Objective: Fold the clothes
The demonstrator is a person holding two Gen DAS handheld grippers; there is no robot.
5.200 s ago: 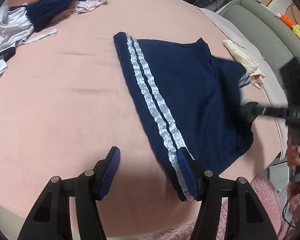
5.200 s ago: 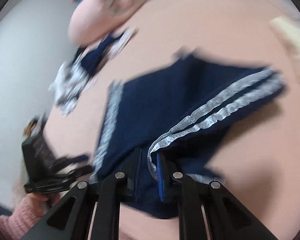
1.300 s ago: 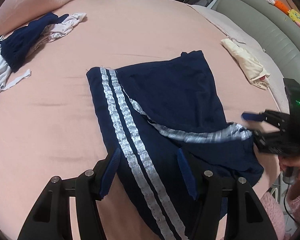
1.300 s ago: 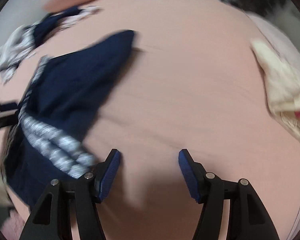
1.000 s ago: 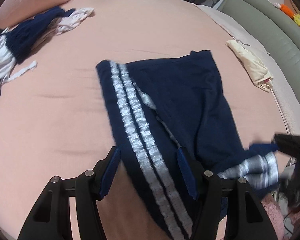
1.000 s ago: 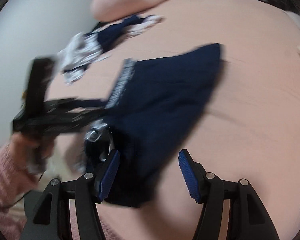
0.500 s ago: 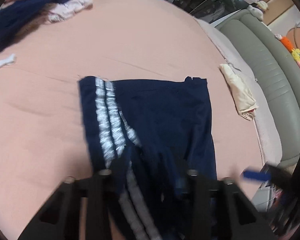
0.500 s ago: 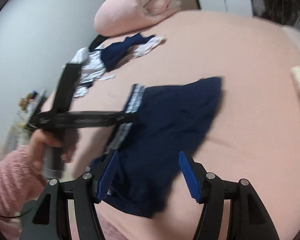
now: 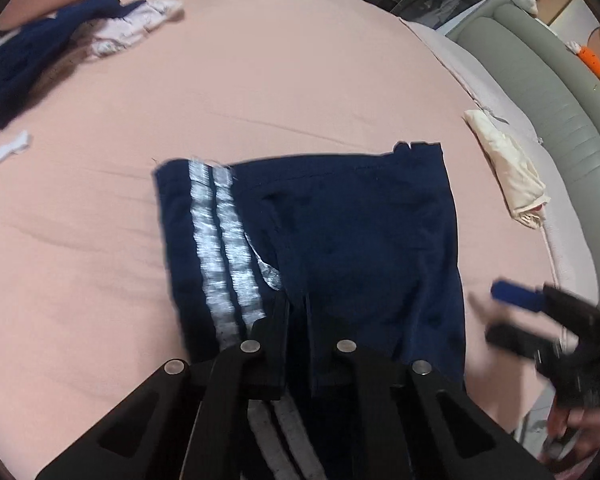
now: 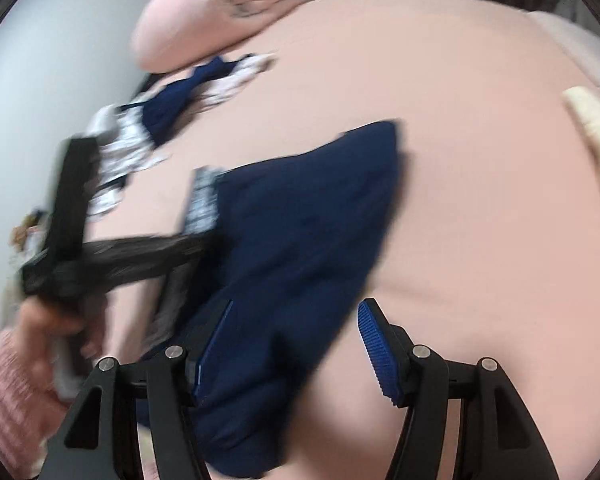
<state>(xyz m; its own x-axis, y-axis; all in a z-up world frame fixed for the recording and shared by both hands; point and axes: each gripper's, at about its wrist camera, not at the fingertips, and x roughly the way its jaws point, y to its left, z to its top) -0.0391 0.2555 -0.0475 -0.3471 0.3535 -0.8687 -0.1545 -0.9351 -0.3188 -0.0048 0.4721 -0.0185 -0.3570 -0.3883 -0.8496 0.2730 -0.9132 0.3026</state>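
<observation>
A pair of navy shorts (image 9: pixel 352 240) of smooth, thin cloth lies roughly square on a bed (image 9: pixel 260 92) covered by a peach sheet with a few soft creases. Two white lace-like stripes (image 9: pixel 216 248) run down the shorts' left side, toward the lower middle of the left wrist frame. There the left gripper (image 9: pixel 296 320) has just been closing, and its black jaws are now pinched together on a raised fold of the navy cloth beside the stripes. In the right wrist frame, which is blurred, the right gripper (image 10: pixel 296 344) has its jaws well apart, their ribbed blue pads (image 10: pixel 374 352) showing; the near edge of the shorts (image 10: pixel 300 248) lies between and under them, and the pads do not press on it. A heap of navy and white clothes (image 9: pixel 40 56) sits at the upper left of the left wrist frame, and a folded cream cloth (image 9: pixel 508 172) at the right edge of the bed. A rolled pink blanket (image 10: pixel 204 12) lies at the top of the right wrist frame.
</observation>
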